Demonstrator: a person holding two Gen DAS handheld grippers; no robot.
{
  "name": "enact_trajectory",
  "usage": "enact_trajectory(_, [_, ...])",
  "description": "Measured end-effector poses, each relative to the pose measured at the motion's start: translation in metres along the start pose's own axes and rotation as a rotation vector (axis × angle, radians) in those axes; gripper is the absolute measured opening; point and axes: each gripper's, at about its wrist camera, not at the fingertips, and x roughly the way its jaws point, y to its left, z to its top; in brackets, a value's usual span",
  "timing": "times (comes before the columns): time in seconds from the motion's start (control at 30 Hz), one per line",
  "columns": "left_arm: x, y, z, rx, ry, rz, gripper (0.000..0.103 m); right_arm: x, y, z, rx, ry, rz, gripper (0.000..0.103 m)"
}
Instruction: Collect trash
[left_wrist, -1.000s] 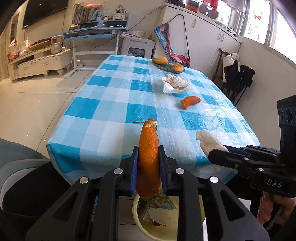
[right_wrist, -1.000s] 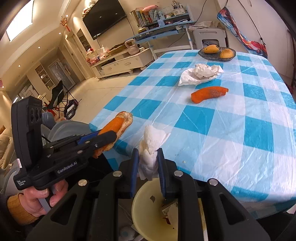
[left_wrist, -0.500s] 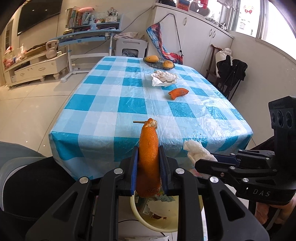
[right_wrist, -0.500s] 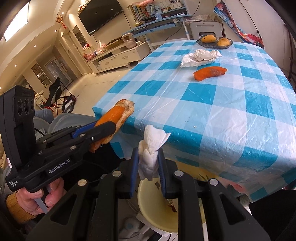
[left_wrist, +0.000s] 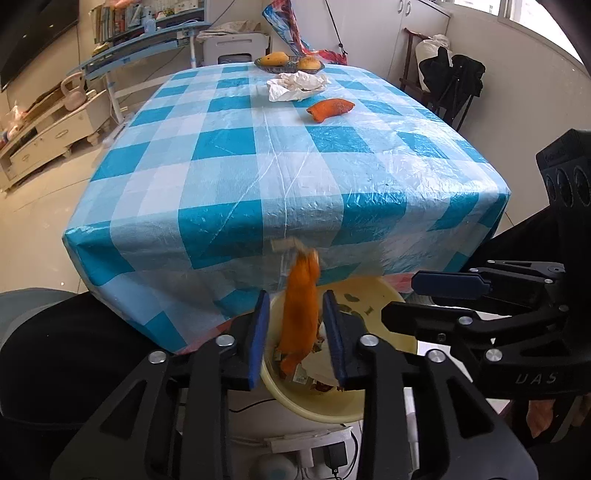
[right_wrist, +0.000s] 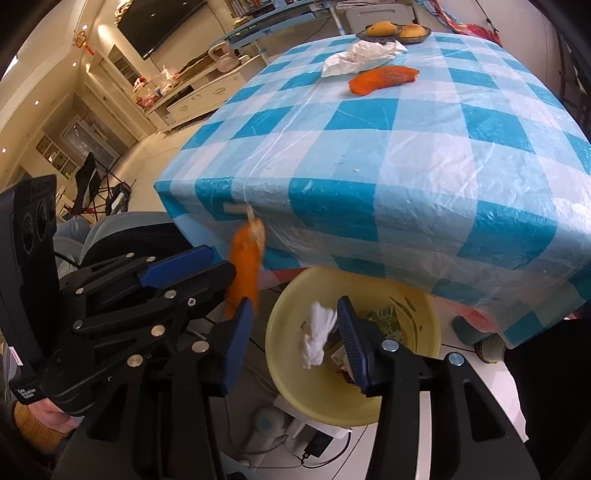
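The orange peel (left_wrist: 300, 314) and white tissue (right_wrist: 317, 334) hang loose above the yellow bin (left_wrist: 373, 408), between the opening jaws of the left gripper (left_wrist: 295, 338) and right gripper (right_wrist: 291, 343). The peel, seen beside the rim from the right wrist, could miss and land on the floor.

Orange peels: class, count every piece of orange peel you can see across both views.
2. One orange peel is blurred, dropping between the left gripper's opening jaws above the yellow bin; another peel lies on the checked table. More may be hidden inside the bin.

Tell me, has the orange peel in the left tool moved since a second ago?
Yes. The orange peel has slipped free of the opening left tool, dropping toward the yellow bin.
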Motion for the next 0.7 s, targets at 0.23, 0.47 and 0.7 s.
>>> enact_trajectory(0.23, [-0.021, 0.017, 0.005, -0.077, -0.137, 0.086, 0.060, -0.011, -0.013, 0.001, 0.090, -0.062, -0.010, 0.061])
enact_trajectory(0.47, [-0.044, 0.040, 0.009, -0.172, -0.276, 0.202, 0.078, -0.009, -0.006, 0.004, 0.032, -0.068, -0.031, 0.064])
enact_trajectory(0.7, [-0.051, 0.054, 0.010, -0.235, -0.312, 0.232, 0.085, -0.003, 0.014, 0.003, -0.093, -0.072, -0.063, 0.064])
